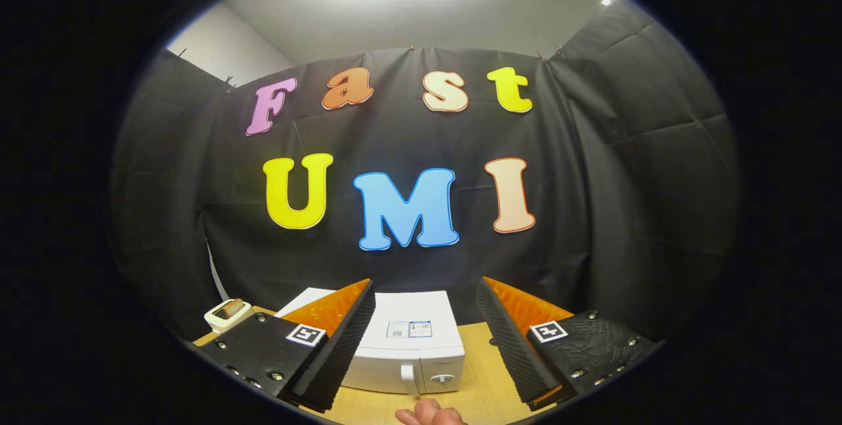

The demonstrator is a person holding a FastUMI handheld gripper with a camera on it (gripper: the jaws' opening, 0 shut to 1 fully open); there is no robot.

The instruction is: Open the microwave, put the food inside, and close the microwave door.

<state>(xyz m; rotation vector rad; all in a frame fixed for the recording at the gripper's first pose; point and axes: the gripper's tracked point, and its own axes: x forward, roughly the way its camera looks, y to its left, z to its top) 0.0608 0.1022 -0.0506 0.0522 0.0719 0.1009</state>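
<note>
A white microwave stands on the wooden table, just ahead of and between my fingers, its door closed with the handle and a knob on its right front. My gripper hangs above it, open, with nothing between the fingers. To the left of the microwave, beyond the left finger, a small cream dish holding a brown piece of food rests near the table's edge.
A person's hand rests on the table in front of the microwave. Black cloth walls close in the booth behind and on both sides of the table.
</note>
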